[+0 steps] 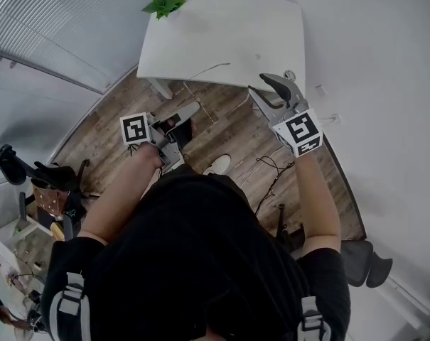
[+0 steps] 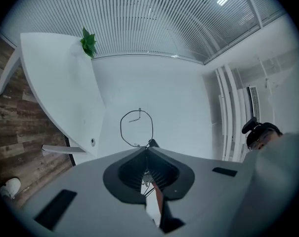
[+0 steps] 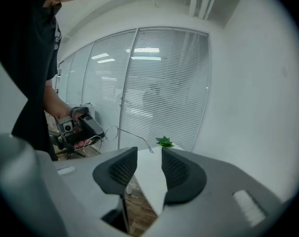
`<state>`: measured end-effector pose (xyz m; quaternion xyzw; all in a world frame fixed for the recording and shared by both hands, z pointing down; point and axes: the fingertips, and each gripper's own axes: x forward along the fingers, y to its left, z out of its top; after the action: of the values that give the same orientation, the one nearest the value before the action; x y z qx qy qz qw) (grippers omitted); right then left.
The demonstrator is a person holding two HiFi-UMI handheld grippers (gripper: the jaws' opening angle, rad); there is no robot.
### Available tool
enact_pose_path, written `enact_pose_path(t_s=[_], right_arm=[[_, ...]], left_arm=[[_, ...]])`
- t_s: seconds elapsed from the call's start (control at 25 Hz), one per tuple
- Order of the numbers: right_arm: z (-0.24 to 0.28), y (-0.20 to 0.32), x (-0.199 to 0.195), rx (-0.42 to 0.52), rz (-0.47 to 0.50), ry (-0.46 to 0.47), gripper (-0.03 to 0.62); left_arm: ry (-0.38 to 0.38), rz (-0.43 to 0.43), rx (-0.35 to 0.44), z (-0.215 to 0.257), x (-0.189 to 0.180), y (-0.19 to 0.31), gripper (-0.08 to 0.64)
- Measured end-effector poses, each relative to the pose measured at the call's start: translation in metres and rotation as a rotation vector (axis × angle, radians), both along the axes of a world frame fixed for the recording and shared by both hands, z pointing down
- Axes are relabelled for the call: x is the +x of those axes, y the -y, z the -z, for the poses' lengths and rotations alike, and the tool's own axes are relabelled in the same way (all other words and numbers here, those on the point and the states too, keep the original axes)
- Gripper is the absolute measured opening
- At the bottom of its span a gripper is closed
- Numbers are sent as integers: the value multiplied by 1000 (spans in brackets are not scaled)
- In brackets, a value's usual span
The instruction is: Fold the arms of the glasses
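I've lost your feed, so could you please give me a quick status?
Left gripper shut on glasses. Right gripper open, empty. One arm out, unfolded. Nothing in the way.

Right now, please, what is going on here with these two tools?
A person holds a gripper in each hand beside a white table. The left tongs are shut on thin wire glasses; in the right gripper view one arm of the glasses sticks out unfolded. The right tongs are open and empty, apart from the glasses.
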<state>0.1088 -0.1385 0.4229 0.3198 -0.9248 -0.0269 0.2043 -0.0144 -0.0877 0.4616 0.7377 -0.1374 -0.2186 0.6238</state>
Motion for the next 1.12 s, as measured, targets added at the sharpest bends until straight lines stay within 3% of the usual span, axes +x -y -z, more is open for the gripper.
enact_pose_path(t_s=[0.4,0.96,1.12], right_arm=[[-16,14,-32,-43,191,-170,163],[-39,5,-51,-56,295,-278,161],[-42,7,-52,-46,301,-296,117]], left_arm=[[0,-34,-4,0,1,-9,12],[-15,-93,-7,7,12,-33,12],[-27,-100,-16,8,14,-35,12]])
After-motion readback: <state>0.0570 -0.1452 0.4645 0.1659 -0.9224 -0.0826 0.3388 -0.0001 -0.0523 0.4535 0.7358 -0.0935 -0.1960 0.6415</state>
